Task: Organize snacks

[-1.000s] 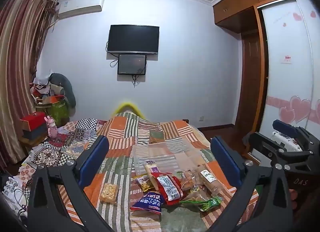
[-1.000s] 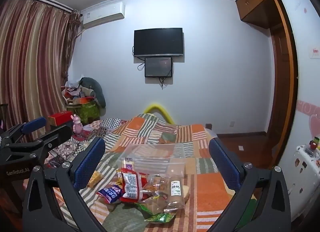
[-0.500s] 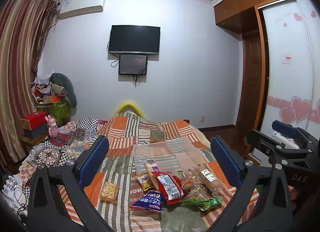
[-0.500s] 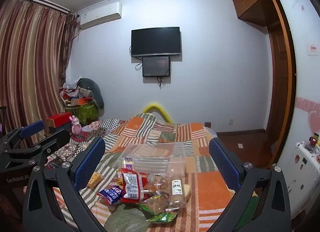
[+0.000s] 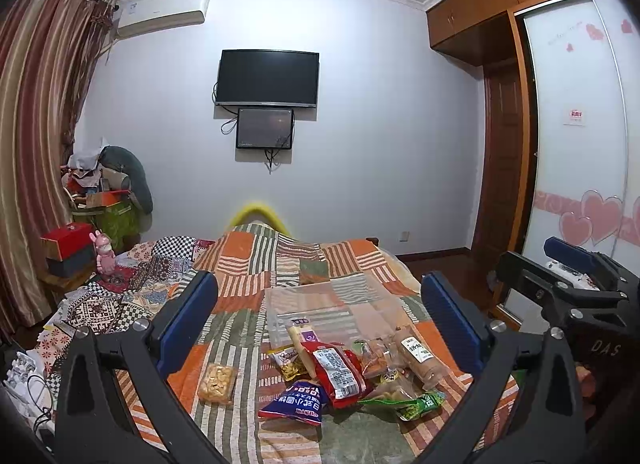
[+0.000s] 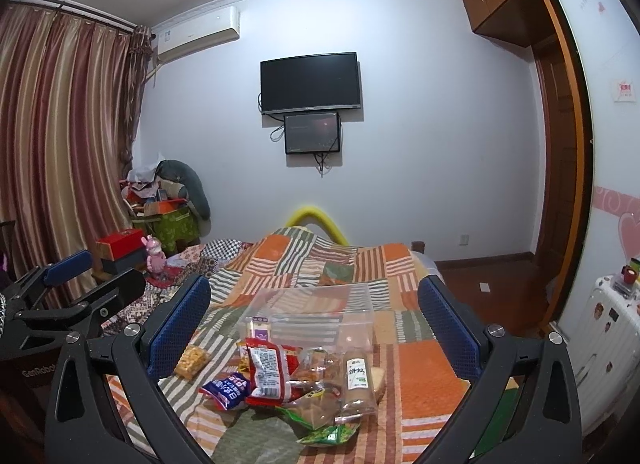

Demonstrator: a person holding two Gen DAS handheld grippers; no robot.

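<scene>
A pile of snack packets lies on the patchwork bedspread (image 5: 280, 264): a red packet (image 5: 338, 370), a blue packet (image 5: 294, 404), a green packet (image 5: 420, 404), a tan biscuit tube (image 5: 418, 356) and a lone cracker pack (image 5: 216, 382) to the left. A clear plastic box (image 5: 332, 312) stands just behind the pile. My left gripper (image 5: 320, 324) is open and empty above the pile. My right gripper (image 6: 316, 328) is open and empty, over the same pile with the red packet (image 6: 266, 368) and clear box (image 6: 316, 316) in view.
The right gripper's body (image 5: 572, 288) shows at the right of the left wrist view; the left gripper's body (image 6: 60, 304) shows at the left of the right wrist view. Clutter and a red box (image 5: 66, 240) stand left of the bed. A wardrobe (image 5: 576, 144) is at the right.
Both views have shifted slightly; the grippers drift a little while staying open. The snacks and box have not moved.
</scene>
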